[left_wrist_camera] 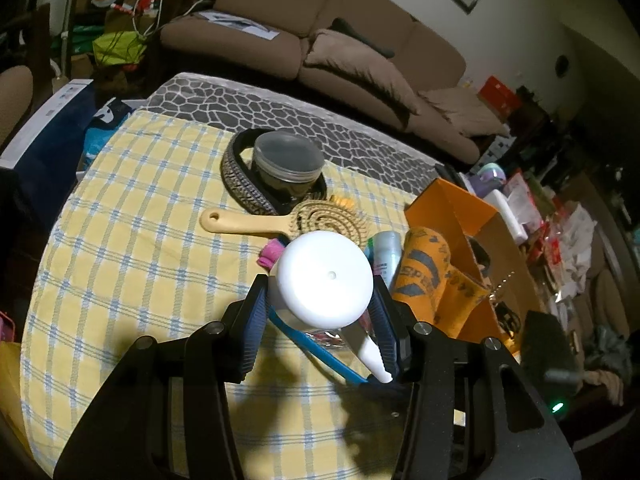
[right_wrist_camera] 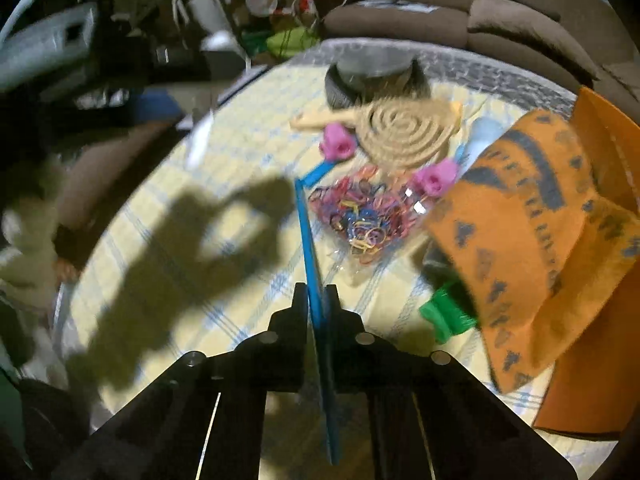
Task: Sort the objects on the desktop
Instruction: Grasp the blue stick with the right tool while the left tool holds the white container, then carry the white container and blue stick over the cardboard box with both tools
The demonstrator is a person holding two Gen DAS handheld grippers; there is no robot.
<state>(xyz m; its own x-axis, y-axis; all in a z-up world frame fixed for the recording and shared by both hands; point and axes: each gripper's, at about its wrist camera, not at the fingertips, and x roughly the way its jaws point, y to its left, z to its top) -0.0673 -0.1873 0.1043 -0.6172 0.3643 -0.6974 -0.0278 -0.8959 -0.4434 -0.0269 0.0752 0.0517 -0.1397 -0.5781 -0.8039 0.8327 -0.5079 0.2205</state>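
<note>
Checked yellow cloth covers the counter (left_wrist_camera: 132, 216), and everything to be sorted lies on its far right part. Largest there is the orange box (left_wrist_camera: 452, 208) at the right edge, with an orange printed cloth (right_wrist_camera: 532, 240) draped over its near wall. Behind sit a lidded jar (left_wrist_camera: 289, 156) ringed by a patterned band (left_wrist_camera: 240, 184), then a tan spiral brush (right_wrist_camera: 404, 132), a clear bag of coloured elastics (right_wrist_camera: 360, 216), two pink rollers (right_wrist_camera: 338, 142) and a green one (right_wrist_camera: 444, 316) tucked under the cloth.

The left tool (left_wrist_camera: 320, 308) is clamped on a white-capped bottle (left_wrist_camera: 324, 276), pads on its sides below the cap, held above the counter near the box. The right tool (right_wrist_camera: 316, 300) has its jaws together on a thin blue stick (right_wrist_camera: 306, 224), which runs forward from the pads toward the brush; the view is smeared, so it may be a comb seen edge-on.

For the stick, I judge the grip sits well back, leaving a long free end. Lift it straight before swinging, so the tip clears the bag and rollers. Carry it over the draped cloth, not through it, and lower the tip into the box before parting the jaws. Keep the bottle steady and out of the right tool's path
</note>
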